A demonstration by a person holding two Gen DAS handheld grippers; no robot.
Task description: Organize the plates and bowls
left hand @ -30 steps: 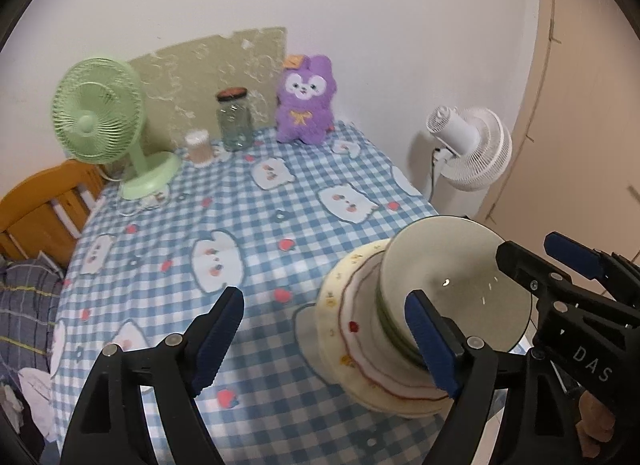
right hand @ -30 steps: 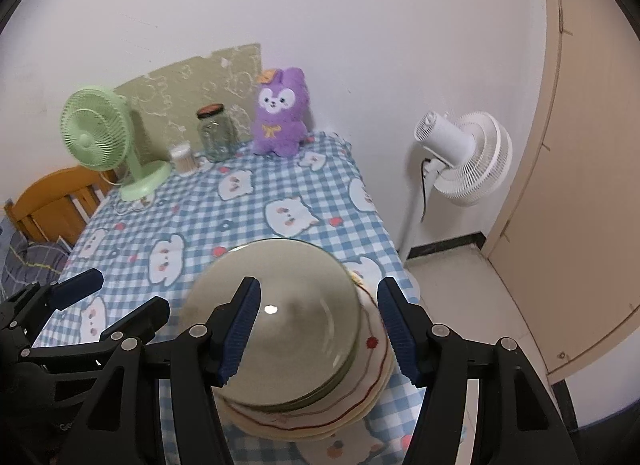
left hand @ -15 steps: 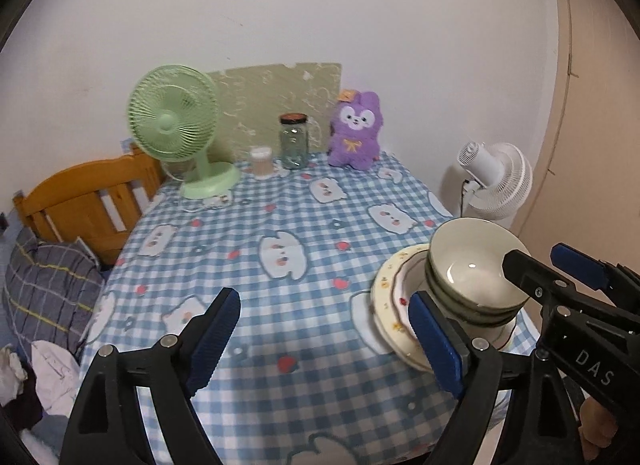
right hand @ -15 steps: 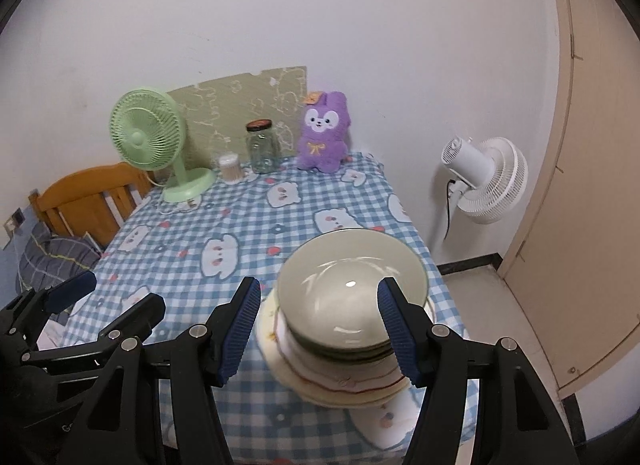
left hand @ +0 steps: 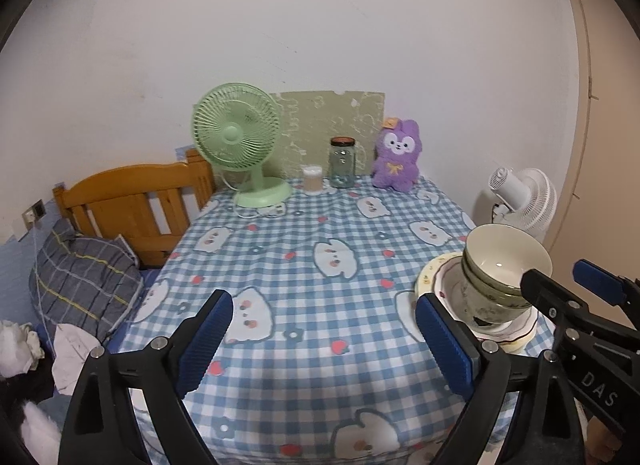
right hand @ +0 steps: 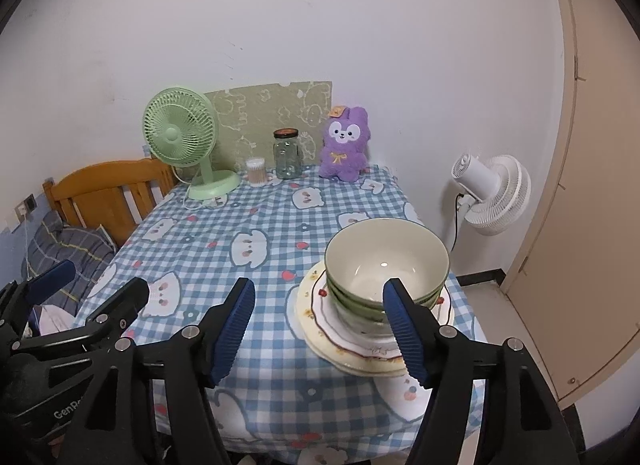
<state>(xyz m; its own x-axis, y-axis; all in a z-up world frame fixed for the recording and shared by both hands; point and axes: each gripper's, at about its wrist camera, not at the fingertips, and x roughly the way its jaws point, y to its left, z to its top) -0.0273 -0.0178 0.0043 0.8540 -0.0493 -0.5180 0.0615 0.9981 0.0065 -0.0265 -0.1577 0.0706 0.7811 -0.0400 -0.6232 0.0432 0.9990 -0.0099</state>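
Note:
Green bowls (right hand: 386,261) sit nested on a stack of flower-rimmed plates (right hand: 320,317) at the front right corner of the checked table (right hand: 224,233). My right gripper (right hand: 320,305) hangs before the table's front edge, short of the stack. Its jaws are opening and its blue pads touch nothing. The left wrist view has the bowls (left hand: 504,269) and plates (left hand: 434,273) at far right, beyond the right fingertip. My left gripper (left hand: 324,329) is open over the front edge, its jaws widening, with only cloth between them. Each gripper shows in the other's view: right gripper (left hand: 566,285), left gripper (right hand: 92,285).
Along the back wall stand a green desk fan (right hand: 180,137), a cotton-swab pot (right hand: 256,171), a glass jar (right hand: 287,153) and a purple plush (right hand: 346,143). A white fan (right hand: 496,193) stands right of the table, by a beige door (right hand: 592,185). A wooden headboard (left hand: 132,201) and pillow (left hand: 80,277) lie left.
Both grippers have drawn back from the bowl stack toward the table's front edge, so the whole table now shows. Their jaws stand wider. The bowls and plates stayed put.

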